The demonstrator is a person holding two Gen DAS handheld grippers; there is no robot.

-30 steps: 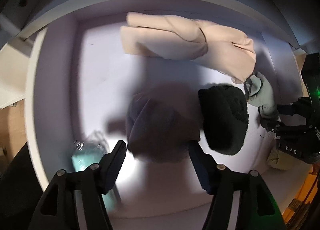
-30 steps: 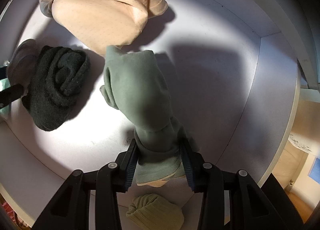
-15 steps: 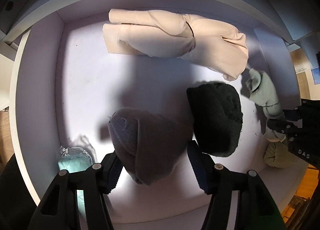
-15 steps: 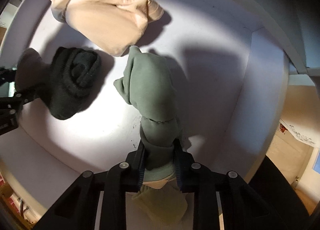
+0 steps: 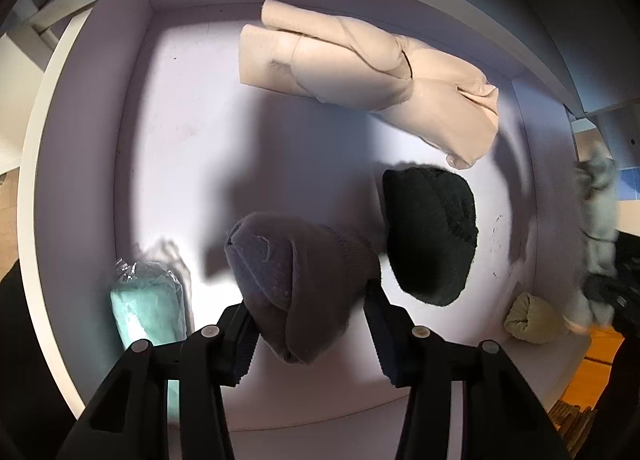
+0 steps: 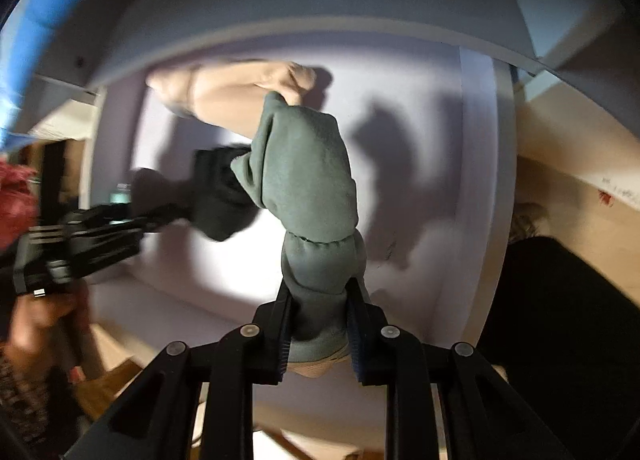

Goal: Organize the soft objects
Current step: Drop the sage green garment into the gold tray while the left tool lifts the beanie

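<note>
Between the fingers of the left gripper [image 5: 310,324] sat a grey knitted roll [image 5: 298,280], pinched at its near end, its long axis running away from the claw toward the back wall of the white cubby [image 5: 80,188]. The jaws stood fairly wide, pressed against the bulky sides of the roll, which hung just above the cubby floor near its front edge.

The right gripper [image 6: 320,324] was closed tight on the cuff end of a green sock roll [image 6: 308,184], whose length likewise pointed straight ahead from the claw. It appeared to be outside the cubby, off its right front corner, so the green roll hung in open air rather than over the floor.

Inside the cubby lay a beige folded bundle [image 5: 372,76] along the back wall, a black knitted roll [image 5: 432,236] right of centre, touching or nearly touching the grey one, a pale yellow-green roll [image 5: 532,316] at the right front corner, and a teal packet in clear wrap [image 5: 148,308] at the left front corner. Judging by this, the left arm was the nearer to a free spot: the bare floor left of centre.
</note>
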